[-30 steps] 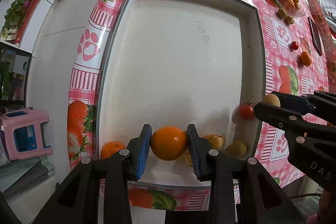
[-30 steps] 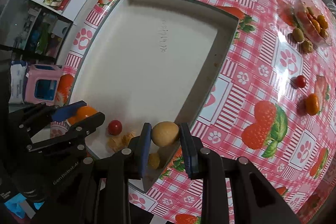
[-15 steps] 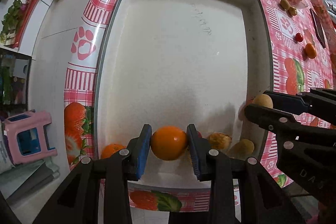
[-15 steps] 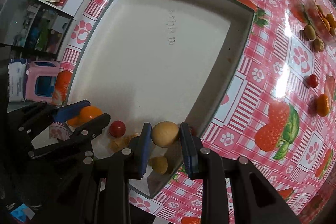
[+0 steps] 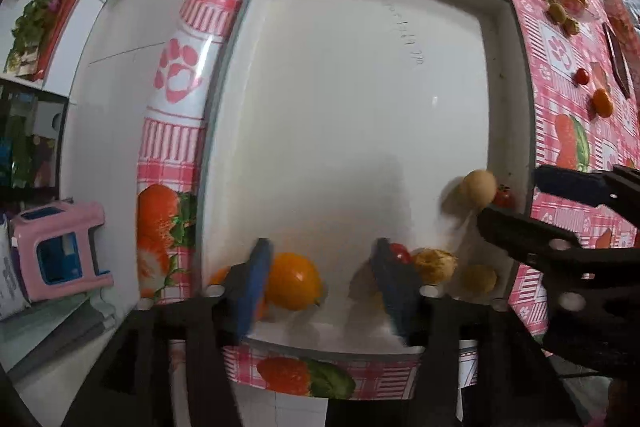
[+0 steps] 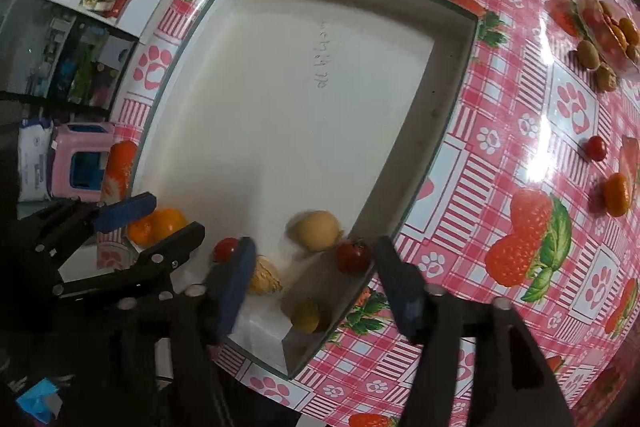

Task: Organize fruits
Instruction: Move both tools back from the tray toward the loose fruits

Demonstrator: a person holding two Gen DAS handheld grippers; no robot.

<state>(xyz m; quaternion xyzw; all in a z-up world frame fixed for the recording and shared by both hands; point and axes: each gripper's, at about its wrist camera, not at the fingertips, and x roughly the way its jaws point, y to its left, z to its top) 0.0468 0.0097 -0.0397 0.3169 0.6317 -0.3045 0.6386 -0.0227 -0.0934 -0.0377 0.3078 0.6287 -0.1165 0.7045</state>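
White plastic fills most of the left wrist view: it is the tray (image 5: 340, 99), and the fruit lies only along its near edge, from 5 to 7 o'clock. The left gripper (image 5: 324, 283) points down over it. Its jaws have just been opening and now stand spread; the orange (image 5: 294, 281) sits in the tray between them, close against the left pad, and nothing pinches it. A second orange fruit is half hidden behind that pad. At 5 o'clock I see a small tomato (image 5: 400, 251), a walnut (image 5: 434, 261) and a yellow fruit (image 5: 478, 278). At 3 o'clock the right gripper (image 5: 532, 203) comes in, with a tan fruit (image 5: 478, 187) blurred just off its tips, and a second tomato (image 5: 505, 197) by the wall.

In the right wrist view the right gripper's jaws have also just been opening and stand wide apart. The tan fruit lies in the tray at 6 o'clock, free between them, near the second tomato. The tablecloth (image 6: 500, 131) fills the right half. On it, well apart from the tray, fruit is left: a tomato (image 6: 596, 148) and a mandarin (image 6: 617, 195) at 3 o'clock, and at 2 o'clock an olive-coloured fruit (image 6: 588, 54), a walnut (image 6: 607, 78) and a clear box (image 6: 608, 23) with more small fruit.

My judgement: two pieces are just delivered, about seven are in the tray, and at least four loose ones are left to fetch. Whether the box must be emptied, I cannot tell.
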